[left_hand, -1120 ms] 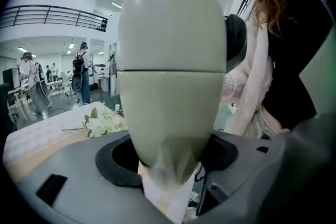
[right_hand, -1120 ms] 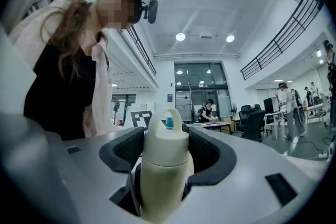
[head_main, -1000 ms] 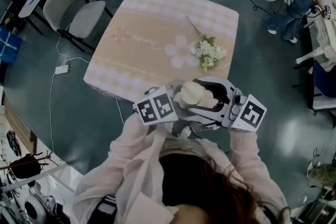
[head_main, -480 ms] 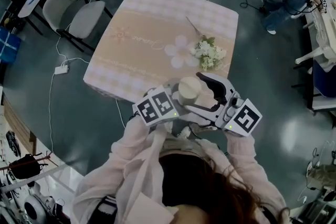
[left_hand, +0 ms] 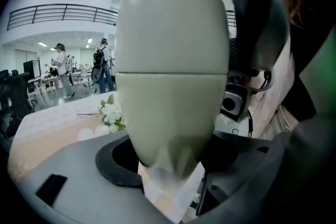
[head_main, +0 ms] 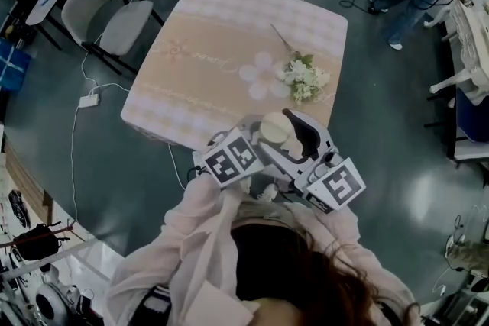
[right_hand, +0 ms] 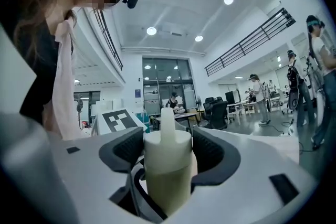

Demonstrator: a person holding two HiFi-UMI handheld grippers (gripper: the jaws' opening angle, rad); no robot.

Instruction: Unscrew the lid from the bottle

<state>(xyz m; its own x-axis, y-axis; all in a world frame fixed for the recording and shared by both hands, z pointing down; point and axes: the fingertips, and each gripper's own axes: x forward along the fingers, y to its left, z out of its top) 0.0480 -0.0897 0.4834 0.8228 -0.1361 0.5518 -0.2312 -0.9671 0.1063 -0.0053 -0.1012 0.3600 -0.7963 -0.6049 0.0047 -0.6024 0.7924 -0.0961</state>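
The left gripper (left_hand: 169, 159) is clamped on the body of the cream bottle (left_hand: 170, 60), holding it off the table (head_main: 229, 34) by its near edge, while the right gripper (right_hand: 168, 157), its jaws having just been closing, presses on the lid (right_hand: 168, 141) between them.

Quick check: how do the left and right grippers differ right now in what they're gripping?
The left gripper clamps the bottle low on its body; the right gripper has the lid between its fingers, which have just been closing and appear to touch it. In the head view the left reaches in from the left, the right from the lower right. Both are on one cream bottle.
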